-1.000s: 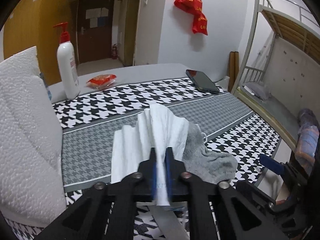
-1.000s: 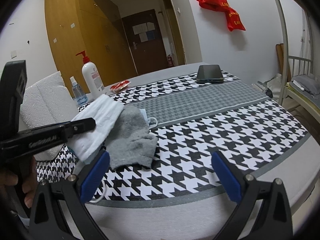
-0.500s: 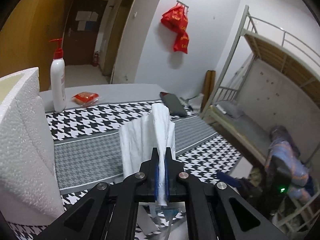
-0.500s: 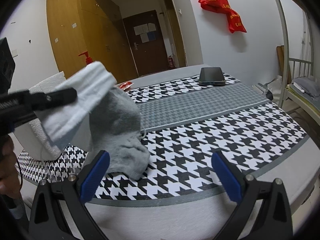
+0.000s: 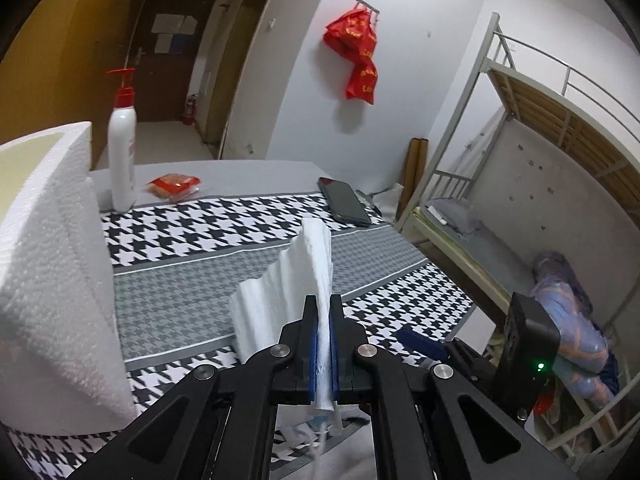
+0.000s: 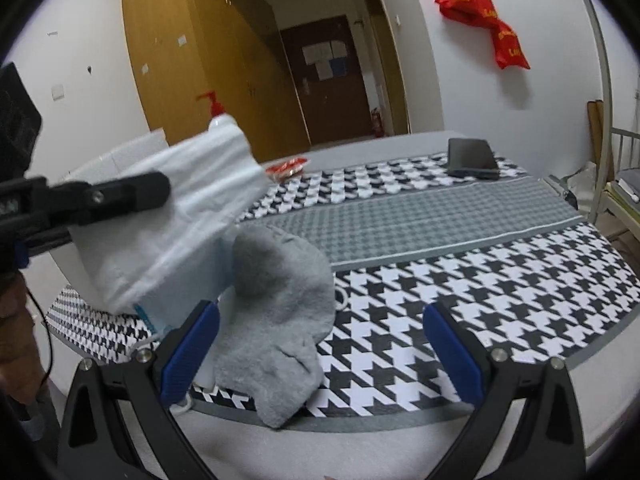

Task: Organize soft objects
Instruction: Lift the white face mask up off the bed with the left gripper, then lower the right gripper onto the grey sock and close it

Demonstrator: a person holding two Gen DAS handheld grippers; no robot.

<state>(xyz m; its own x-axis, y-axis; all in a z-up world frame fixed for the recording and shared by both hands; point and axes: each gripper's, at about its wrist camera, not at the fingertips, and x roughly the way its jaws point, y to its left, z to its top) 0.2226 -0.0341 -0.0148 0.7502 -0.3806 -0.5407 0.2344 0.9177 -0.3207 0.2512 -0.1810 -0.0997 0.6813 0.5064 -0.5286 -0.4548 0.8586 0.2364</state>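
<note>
My left gripper [image 5: 323, 312] is shut on a white cloth [image 5: 296, 280] and holds it in the air above the table, beside a white foam box [image 5: 52, 264]. In the right wrist view the cloth [image 6: 176, 216] hangs from the left gripper [image 6: 132, 196], with a light blue face mask [image 6: 192, 280] dangling under it. A grey sock [image 6: 280, 304] lies on the houndstooth tablecloth [image 6: 460, 280] near the front edge. My right gripper [image 6: 320, 332] is open and empty, low at the table's front edge, its left finger [image 6: 188, 348] next to the sock.
A white pump bottle [image 5: 122, 148], a red snack packet [image 5: 174, 186] and a black phone [image 5: 346, 206] sit at the table's far side. A metal bunk bed [image 5: 540, 184] stands to the right. Red bags [image 5: 358, 56] hang on the wall.
My left gripper has lifted the white cloth off the table, up and towards the foam box. The grey sock has stayed on the table. The right gripper has hardly moved.
</note>
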